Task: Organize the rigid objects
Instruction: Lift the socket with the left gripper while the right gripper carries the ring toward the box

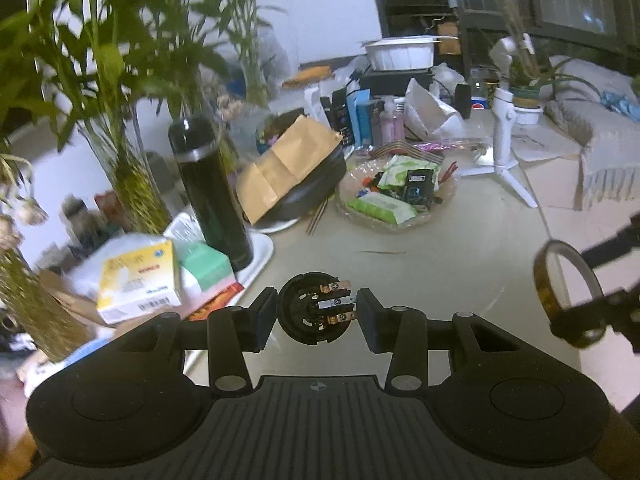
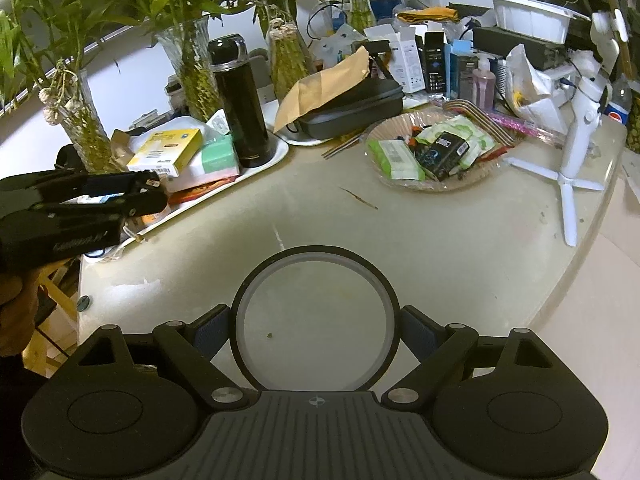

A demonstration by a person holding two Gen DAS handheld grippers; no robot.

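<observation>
Left gripper [image 1: 317, 312] is pinching a round black plug part [image 1: 316, 307] above the table's [image 2: 440, 232] near edge. Right gripper [image 2: 316, 334] is clamping a tape roll [image 2: 315, 318] by its sides, also lifted over the near edge.

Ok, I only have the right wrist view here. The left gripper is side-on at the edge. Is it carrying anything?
Observer: Yes. In the left wrist view the left gripper is closed on a round black plug insert with metal contacts.
Reviewer: And the ring in the right gripper just looks black to me.
Observer: Seen side-on from the left wrist view, that tape roll is amber-brown; the right gripper pinches it.
Reviewer: Which way do the contacts point?
Observer: Toward the pad on the right of the left wrist picture; they look copper and silver coloured.
</observation>
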